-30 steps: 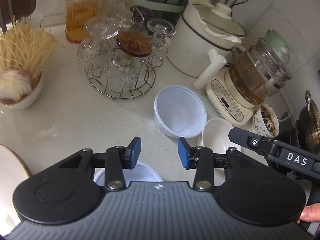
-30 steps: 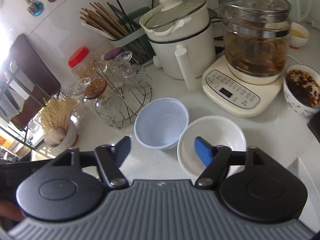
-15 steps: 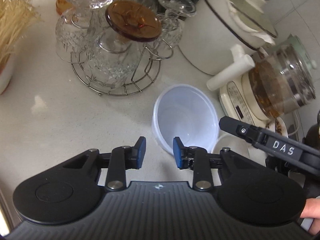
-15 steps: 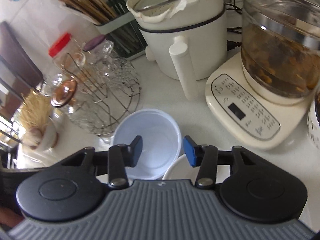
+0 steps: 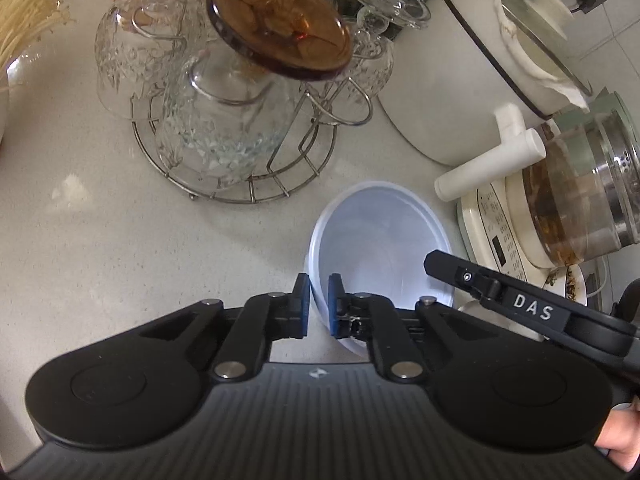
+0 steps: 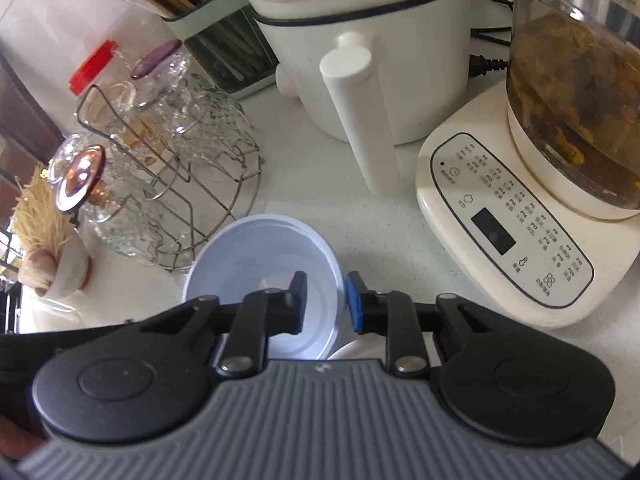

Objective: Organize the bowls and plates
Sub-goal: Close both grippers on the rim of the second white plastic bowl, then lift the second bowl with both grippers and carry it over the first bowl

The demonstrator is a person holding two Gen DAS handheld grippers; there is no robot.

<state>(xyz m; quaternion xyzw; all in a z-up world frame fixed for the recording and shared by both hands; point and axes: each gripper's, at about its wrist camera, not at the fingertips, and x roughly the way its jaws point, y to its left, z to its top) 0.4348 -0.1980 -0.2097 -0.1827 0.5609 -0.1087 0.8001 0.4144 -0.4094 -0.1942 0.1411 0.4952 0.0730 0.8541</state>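
A translucent white plastic bowl [image 5: 380, 248] stands upright on the pale counter. My left gripper [image 5: 319, 306] straddles its left rim, one blue pad outside and one inside, jaws closing and pressing on the thin wall. My right gripper [image 6: 326, 300] straddles the opposite rim of the same bowl [image 6: 260, 264]. Its jaws are closing too: the blue pad is against the outer wall, while the inner finger stands slightly off the rim. One right finger [image 5: 452, 270] reaches over the bowl in the left wrist view. A white ceramic bowl [image 6: 352, 350] sits just beside it, mostly hidden.
A wire rack of upturned glasses [image 5: 240, 120] stands close behind the bowl. A white pot with a handle [image 6: 360, 80] and a glass kettle on its cream base [image 6: 520, 220] are at the back right. A dish of noodles and garlic [image 6: 56, 264] is at the left.
Both grippers came down and forward onto the plastic bowl. Their jaws narrowed from wide apart to straddling opposite rims. The white ceramic bowl slid almost out of sight under the right gripper.
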